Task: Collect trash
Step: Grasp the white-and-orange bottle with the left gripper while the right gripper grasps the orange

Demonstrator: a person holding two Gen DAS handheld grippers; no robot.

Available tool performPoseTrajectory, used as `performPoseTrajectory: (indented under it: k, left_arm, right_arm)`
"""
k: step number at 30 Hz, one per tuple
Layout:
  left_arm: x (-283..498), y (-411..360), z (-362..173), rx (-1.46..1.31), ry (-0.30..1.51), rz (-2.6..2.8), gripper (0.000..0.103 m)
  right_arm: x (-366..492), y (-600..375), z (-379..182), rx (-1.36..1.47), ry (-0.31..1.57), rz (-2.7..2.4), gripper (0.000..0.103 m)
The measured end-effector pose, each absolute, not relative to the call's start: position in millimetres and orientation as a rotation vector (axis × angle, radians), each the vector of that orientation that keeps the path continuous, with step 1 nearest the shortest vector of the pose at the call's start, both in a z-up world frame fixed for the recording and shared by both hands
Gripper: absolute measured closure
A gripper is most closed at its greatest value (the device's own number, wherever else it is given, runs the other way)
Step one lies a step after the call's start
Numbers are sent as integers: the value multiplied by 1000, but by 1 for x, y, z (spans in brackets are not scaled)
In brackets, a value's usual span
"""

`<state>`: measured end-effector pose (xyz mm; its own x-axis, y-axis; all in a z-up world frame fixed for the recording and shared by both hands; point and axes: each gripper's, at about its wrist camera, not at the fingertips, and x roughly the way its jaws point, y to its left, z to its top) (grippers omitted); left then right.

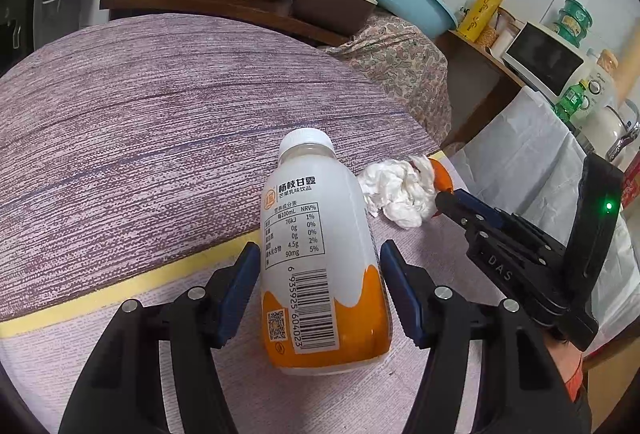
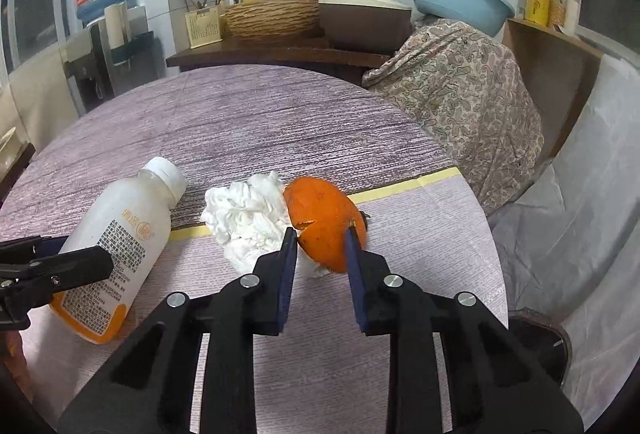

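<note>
A white and orange plastic bottle (image 1: 316, 246) with a white cap lies on its side on the table. My left gripper (image 1: 320, 254) straddles its lower half, with both blue pads against its sides. A crumpled white tissue (image 2: 248, 218) lies just right of the bottle (image 2: 120, 234). An orange peel (image 2: 320, 210) rests against the tissue's right side. My right gripper (image 2: 320, 234) has its pads closed on the peel's near edge. In the left wrist view the right gripper (image 1: 444, 194) reaches in from the right, behind the tissue (image 1: 396, 190).
The round table wears a purple woven cloth (image 2: 240, 122) with a yellow stripe. A paisley-covered object (image 2: 460, 94) and a white plastic-draped surface (image 2: 592, 194) stand to the right. A wooden shelf (image 2: 280, 54) behind holds a woven basket, a brown pot and a blue basin.
</note>
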<state>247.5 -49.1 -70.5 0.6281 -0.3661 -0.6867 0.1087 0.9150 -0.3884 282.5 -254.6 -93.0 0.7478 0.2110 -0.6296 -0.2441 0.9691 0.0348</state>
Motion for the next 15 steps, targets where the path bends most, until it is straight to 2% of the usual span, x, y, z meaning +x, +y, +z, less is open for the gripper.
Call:
performPoseTrajectory:
  k: [3,6,8,15]
  left_arm:
    - [249,-50,-70,-322,851,-277,42]
    - [249,-51,-70,-324,850,-276,42]
    - [248,-51,-70,-319,848,-274,42]
    - [249,-53,-70,-313,841,-272,41]
  right_arm:
    - [275,-263,-91,-11,657,243,85]
    - [266,-272,-90,47,663,278,85]
    - [259,-271,-90,9,649,247,97]
    - [254,-281,-89,50,645,267,97]
